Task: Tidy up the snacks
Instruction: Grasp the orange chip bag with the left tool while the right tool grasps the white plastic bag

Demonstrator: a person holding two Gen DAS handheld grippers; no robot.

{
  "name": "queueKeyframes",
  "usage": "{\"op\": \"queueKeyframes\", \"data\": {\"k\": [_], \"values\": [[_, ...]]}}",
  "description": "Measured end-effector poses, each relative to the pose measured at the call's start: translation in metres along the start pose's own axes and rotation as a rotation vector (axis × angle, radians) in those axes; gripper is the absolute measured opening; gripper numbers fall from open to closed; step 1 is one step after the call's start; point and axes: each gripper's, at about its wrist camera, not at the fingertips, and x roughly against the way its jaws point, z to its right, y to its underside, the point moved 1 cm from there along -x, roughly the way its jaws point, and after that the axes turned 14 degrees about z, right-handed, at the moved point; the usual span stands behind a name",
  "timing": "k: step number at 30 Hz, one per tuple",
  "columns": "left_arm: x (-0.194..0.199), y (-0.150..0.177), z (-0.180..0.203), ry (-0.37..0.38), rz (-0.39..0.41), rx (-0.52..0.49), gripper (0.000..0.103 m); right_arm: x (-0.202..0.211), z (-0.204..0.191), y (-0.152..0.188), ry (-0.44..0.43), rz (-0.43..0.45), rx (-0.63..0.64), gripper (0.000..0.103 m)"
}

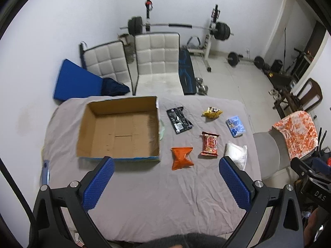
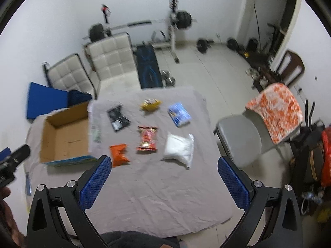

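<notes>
An empty cardboard box (image 1: 120,130) (image 2: 64,136) sits on the left of a grey-sheeted table (image 1: 155,196) (image 2: 157,186). To its right lie several snack packs: an orange pack (image 1: 181,158) (image 2: 119,155), a red pack (image 1: 210,144) (image 2: 147,138), a black pack (image 1: 179,119) (image 2: 118,118), a yellow pack (image 1: 212,112) (image 2: 150,104), a blue-white pack (image 1: 235,125) (image 2: 179,114) and a white bag (image 1: 236,155) (image 2: 180,149). My left gripper (image 1: 166,165) hovers open above the table's near side, holding nothing. My right gripper (image 2: 164,164) is open and empty too, above the near side.
A grey chair (image 2: 240,142) with an orange-patterned towel (image 2: 275,111) stands right of the table. Beyond the table are white cushioned seats (image 1: 157,57), a blue mat (image 1: 76,82) and a barbell rack (image 1: 215,31). The other gripper's body (image 1: 310,181) shows at the right edge.
</notes>
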Motion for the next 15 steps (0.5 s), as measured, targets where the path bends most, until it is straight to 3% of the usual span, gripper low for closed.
{"op": "queueKeyframes", "data": {"k": [7, 15], "values": [[-0.111, -0.003, 0.031, 0.05, -0.162, -0.02, 0.103, -0.143, 0.046, 0.009, 0.018, -0.204, -0.074, 0.103], [-0.25, 0.05, 0.064, 0.057, -0.432, -0.02, 0.103, -0.309, 0.07, 0.043, 0.02, -0.404, -0.141, 0.103]]}}
